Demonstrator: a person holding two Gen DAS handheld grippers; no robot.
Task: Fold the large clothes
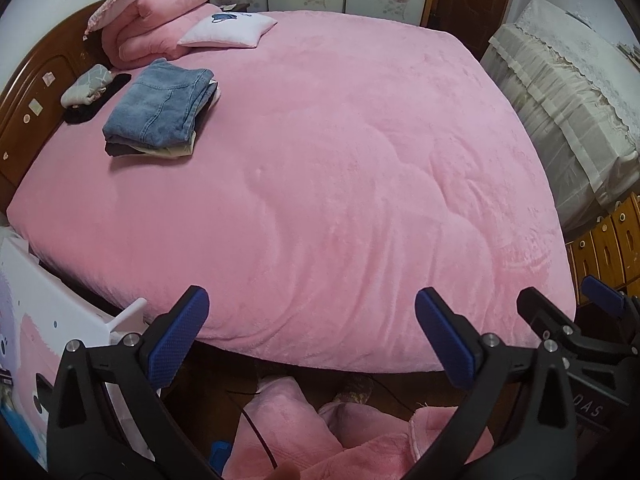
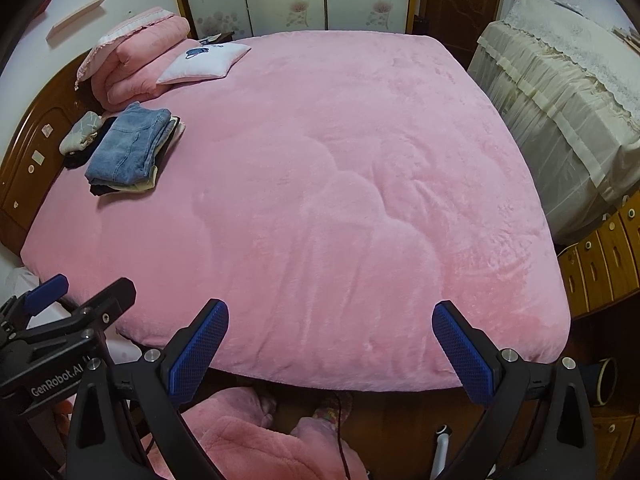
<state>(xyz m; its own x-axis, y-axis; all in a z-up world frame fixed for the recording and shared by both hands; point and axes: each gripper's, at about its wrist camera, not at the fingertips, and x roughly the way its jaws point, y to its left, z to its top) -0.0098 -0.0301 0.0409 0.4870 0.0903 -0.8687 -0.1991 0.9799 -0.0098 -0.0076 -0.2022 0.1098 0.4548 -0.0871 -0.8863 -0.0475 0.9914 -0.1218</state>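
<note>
The clothes already folded, a stack with jeans [image 1: 160,104] on top, sit far ahead and to the left of your left gripper [image 1: 312,336], near the headboard [image 1: 36,92]. No unfolded garment lies on the bed cover [image 1: 340,184], so the step in hand looks like fetching the next piece. Your left gripper is spread wide and holds nothing, poised above the near edge of the bed. Your right gripper [image 2: 330,342], just beside it, is equally wide and empty; from it the stack [image 2: 128,148] is also far ahead and left. When you bring a garment, lay it flat on the bare middle ahead of both grippers, pinch two matching corners, and keep the stack well apart from your working space.
</note>
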